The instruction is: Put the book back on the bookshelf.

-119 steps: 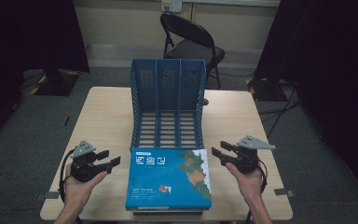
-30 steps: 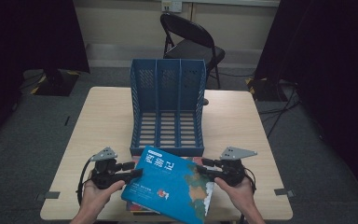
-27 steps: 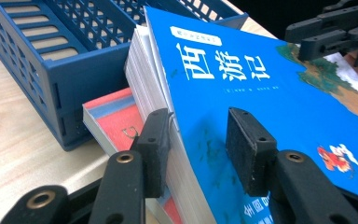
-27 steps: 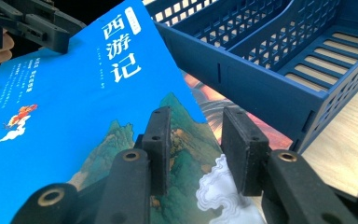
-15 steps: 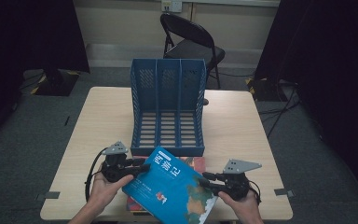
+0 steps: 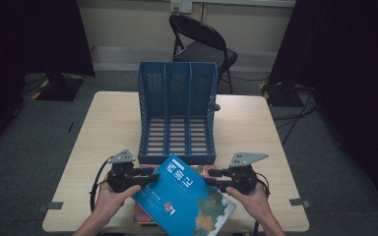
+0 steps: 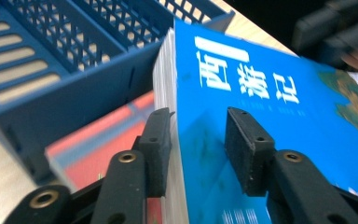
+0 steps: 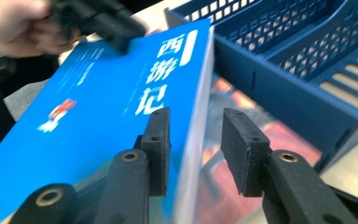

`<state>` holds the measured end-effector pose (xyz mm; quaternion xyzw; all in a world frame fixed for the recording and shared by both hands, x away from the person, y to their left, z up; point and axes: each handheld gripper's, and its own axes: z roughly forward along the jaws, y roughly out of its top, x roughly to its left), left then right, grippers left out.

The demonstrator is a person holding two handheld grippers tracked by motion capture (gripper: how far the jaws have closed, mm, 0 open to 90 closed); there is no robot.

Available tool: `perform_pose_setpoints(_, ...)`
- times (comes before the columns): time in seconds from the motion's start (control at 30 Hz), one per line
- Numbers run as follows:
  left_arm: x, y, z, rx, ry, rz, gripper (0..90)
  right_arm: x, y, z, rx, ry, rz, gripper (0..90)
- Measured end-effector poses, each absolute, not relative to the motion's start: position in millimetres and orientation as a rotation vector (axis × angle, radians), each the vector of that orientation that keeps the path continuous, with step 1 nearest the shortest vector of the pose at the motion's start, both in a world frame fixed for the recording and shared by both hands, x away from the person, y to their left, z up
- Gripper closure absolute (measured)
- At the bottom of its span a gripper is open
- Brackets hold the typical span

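Note:
A blue book [image 6: 184,196] with white Chinese title characters hangs low over the table's near edge, turned askew, one corner toward the blue three-slot file rack [image 6: 177,83]. My left gripper [image 6: 153,178] is shut on its left edge, one pad on the cover [image 7: 261,93] and the other against the page block. On the opposite edge my right gripper [image 6: 211,177] is shut too, with one pad on the cover [image 8: 98,93]. Both grippers' jaws have just been opening a little with the book still between them. A red book [image 6: 139,215] lies underneath.
The rack's open front wall [image 7: 74,98] [image 8: 284,93] stands just beyond the book. Bare tabletop [image 6: 256,128] flanks the rack on both sides. A black folding chair [image 6: 202,44] stands behind the table's far edge.
Four seconds ago the blue book lay flat with both grippers apart from it. Both grippers have since taken hold, lifted and turned it. In the last half second the right gripper moved toward the rack.

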<state>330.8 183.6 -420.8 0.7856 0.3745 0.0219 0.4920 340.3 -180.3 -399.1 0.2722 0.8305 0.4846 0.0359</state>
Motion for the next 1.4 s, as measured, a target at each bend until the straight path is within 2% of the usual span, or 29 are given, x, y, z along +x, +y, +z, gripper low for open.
perform_pose_setpoints(0.1, 317.0, 192.6, -420.8, 1.906, 0.92, 0.055, 56.3, 355.1, -171.2, -404.2, 0.843, 2.588, 1.493, 60.1)
perform_pose_setpoints(0.2, 307.7, 198.2, -422.8, 1.886, 0.941, 0.058, 53.7, 358.2, -163.5, -409.5, 0.833, 2.623, 1.489, 62.3)
perform_pose_setpoints(0.3, 307.5, 198.8, -424.9, 1.869, 0.944, 0.054, 54.4, 356.2, -160.5, -409.6, 0.814, 2.634, 1.486, 66.2)
perform_pose_setpoints(0.47, 320.2, 192.1, -425.2, 1.879, 0.92, 0.044, 59.1, 347.9, -158.8, -413.2, 0.825, 2.652, 1.492, 65.7)
perform_pose_setpoints(0.97, 338.4, 172.4, -423.1, 1.905, 0.867, 0.012, 63.0, 316.7, -171.9, -414.8, 0.89, 2.565, 1.485, 66.3)
perform_pose_setpoints(1.13, 318.0, 196.0, -420.2, 1.905, 0.87, 0.029, 63.9, 320.2, -170.8, -413.0, 0.86, 2.586, 1.474, 66.0)
perform_pose_setpoints(1.4, 283.6, 229.4, -426.2, 1.863, 0.919, 0.03, 57.6, 335.3, -157.1, -413.7, 0.86, 2.569, 1.488, 61.7)
